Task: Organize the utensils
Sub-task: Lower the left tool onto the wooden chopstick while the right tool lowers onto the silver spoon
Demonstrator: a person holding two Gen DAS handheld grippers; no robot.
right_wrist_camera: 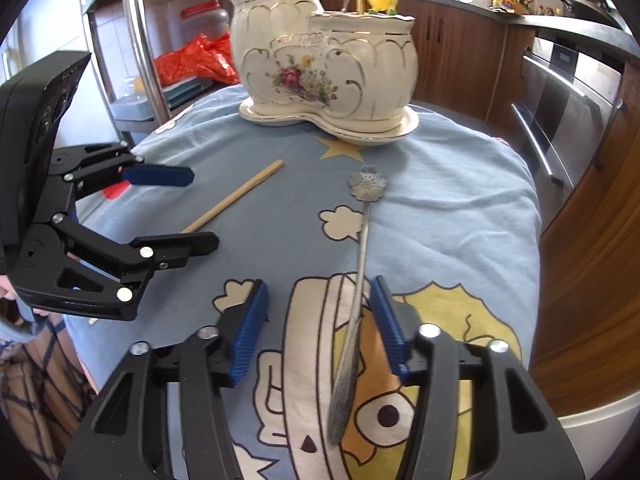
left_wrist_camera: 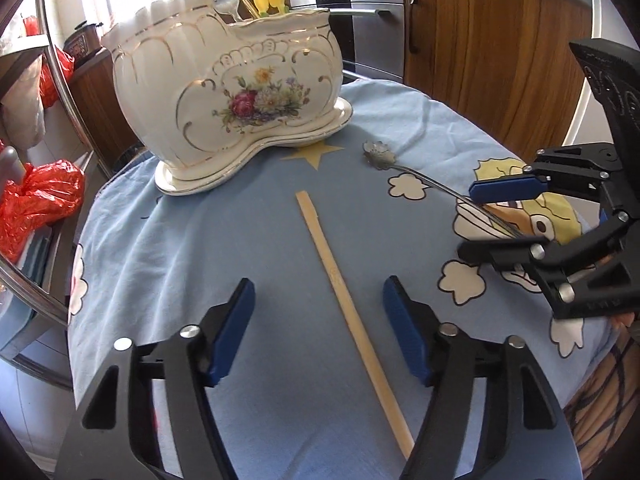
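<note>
A white porcelain holder (left_wrist_camera: 224, 100) with a flower print stands at the far side of the table and also shows in the right wrist view (right_wrist_camera: 324, 68); it holds forks and yellow utensils. A wooden chopstick (left_wrist_camera: 352, 304) lies on the blue cloth between my open left gripper's (left_wrist_camera: 318, 328) fingers; it also shows in the right wrist view (right_wrist_camera: 236, 200). A metal spoon with a flower-shaped end (right_wrist_camera: 356, 280) lies between my open right gripper's (right_wrist_camera: 318, 328) fingers, close to the right pad. The spoon (left_wrist_camera: 404, 168) and right gripper (left_wrist_camera: 492, 220) also show in the left wrist view.
The round table carries a blue cartoon cloth (left_wrist_camera: 200, 240). Red plastic bags (left_wrist_camera: 36, 200) and a metal rack (left_wrist_camera: 60, 72) stand to the left. Wooden cabinets (left_wrist_camera: 492, 40) and a steel oven (left_wrist_camera: 360, 20) lie behind the table.
</note>
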